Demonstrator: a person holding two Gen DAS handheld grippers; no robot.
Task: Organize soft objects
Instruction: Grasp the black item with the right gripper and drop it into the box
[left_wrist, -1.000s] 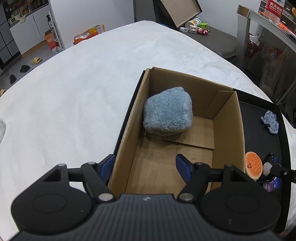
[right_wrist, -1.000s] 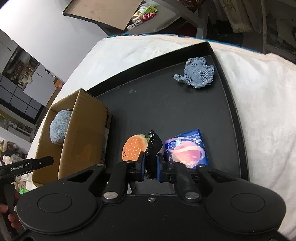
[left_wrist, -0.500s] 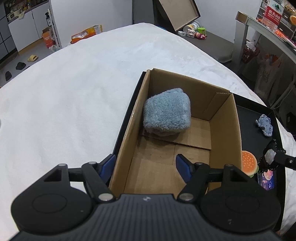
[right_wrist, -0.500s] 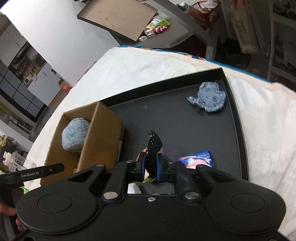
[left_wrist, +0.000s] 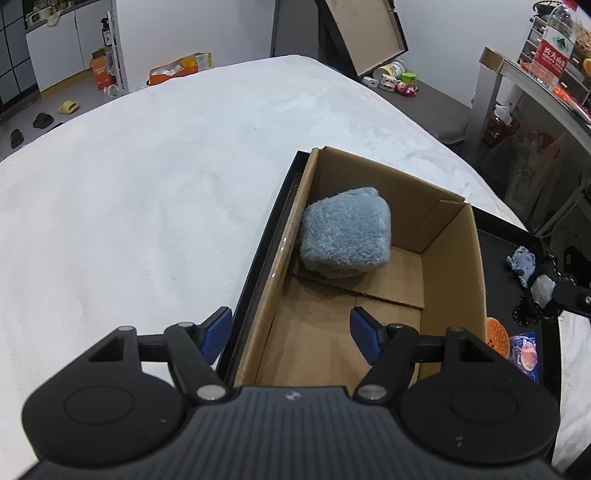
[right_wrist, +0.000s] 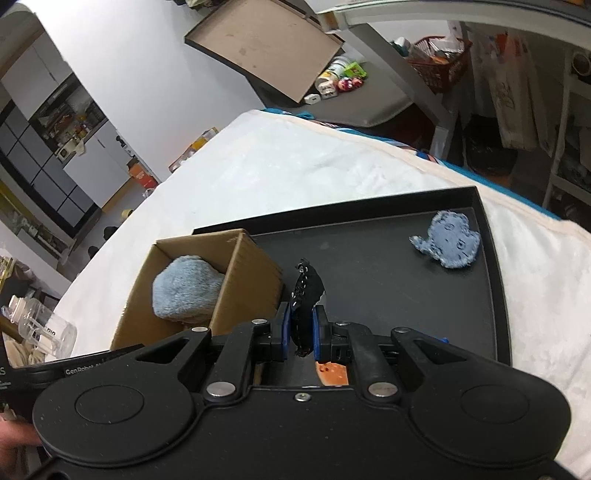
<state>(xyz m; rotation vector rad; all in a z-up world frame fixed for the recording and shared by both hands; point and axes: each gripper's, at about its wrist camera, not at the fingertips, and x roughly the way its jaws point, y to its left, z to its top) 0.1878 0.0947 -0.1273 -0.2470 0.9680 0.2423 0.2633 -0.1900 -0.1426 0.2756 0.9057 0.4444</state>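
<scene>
A cardboard box (left_wrist: 454, 236) stands on a black tray (right_wrist: 388, 288) and holds a fluffy blue plush (left_wrist: 345, 238), also seen in the right wrist view (right_wrist: 184, 291). My left gripper (left_wrist: 291, 334) is open and empty over the box's near left wall. My right gripper (right_wrist: 300, 332) is shut on a black soft toy (right_wrist: 306, 291) with a white patch, held above the tray beside the box; it also shows in the left wrist view (left_wrist: 541, 295). A blue denim toy (right_wrist: 448, 243), an orange burger toy (left_wrist: 496, 336) and a blue packet (left_wrist: 526, 354) lie on the tray.
The tray sits on a white fluffy cover (left_wrist: 147, 206). A clear bottle (right_wrist: 40, 328) is at the left edge of the right wrist view. Shelves, a metal table (left_wrist: 517, 92) and floor clutter lie beyond the bed.
My right gripper has lifted the black toy up from the tray, away from the burger and packet. My left gripper has risen and pulled back a little, still open.
</scene>
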